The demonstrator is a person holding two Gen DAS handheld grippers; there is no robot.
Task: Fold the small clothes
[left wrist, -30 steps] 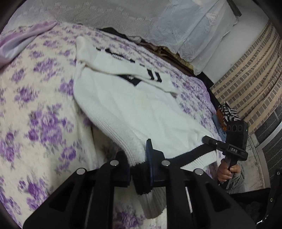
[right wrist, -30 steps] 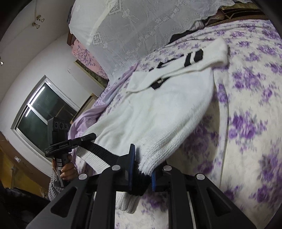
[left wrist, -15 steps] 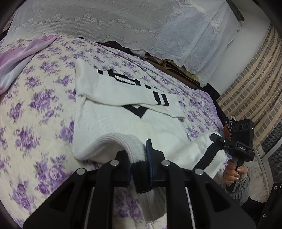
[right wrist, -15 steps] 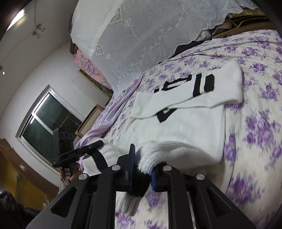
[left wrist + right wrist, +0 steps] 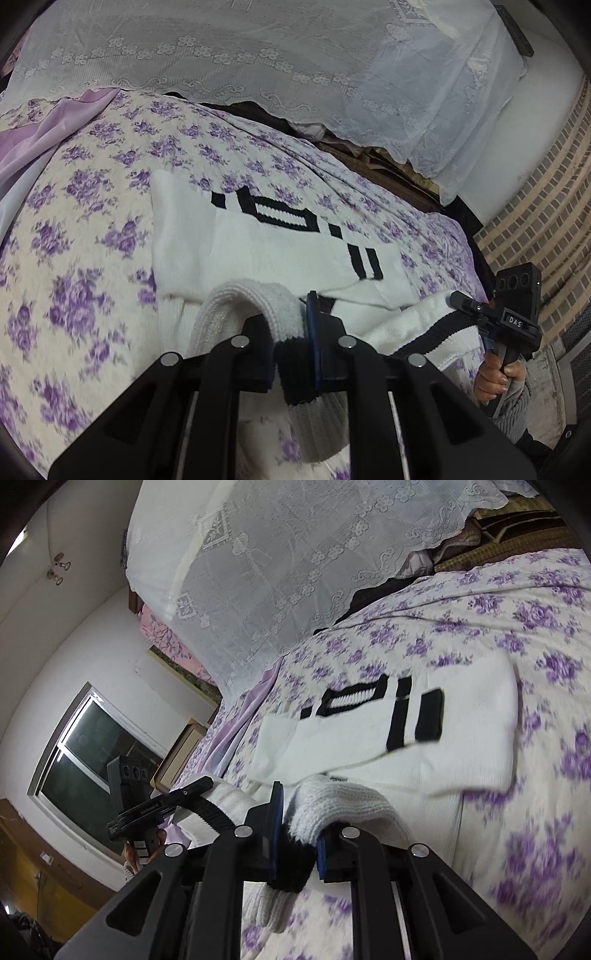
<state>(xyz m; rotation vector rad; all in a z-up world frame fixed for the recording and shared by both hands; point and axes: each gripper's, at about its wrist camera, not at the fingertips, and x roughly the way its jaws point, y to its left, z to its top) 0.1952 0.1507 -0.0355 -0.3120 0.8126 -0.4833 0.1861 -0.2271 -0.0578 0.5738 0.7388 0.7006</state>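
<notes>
Left wrist view: both grippers carry a white sweater's [image 5: 221, 243] hem over a floral bedspread [image 5: 74, 295].

The left gripper [image 5: 299, 332] and right gripper [image 5: 299, 834] each clench the black-ribbed hem, raised above the sweater's body, which lies flat on the bed, striped sleeve folded across it.

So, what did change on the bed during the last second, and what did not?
Both claws, left claw and right claw, carried the sweater's black hem forward, toward the folded sleeves, so the white sweater now doubles over itself. Nothing was released or newly grasped. The sleeves and the flowered bedspread stayed in place.
</notes>
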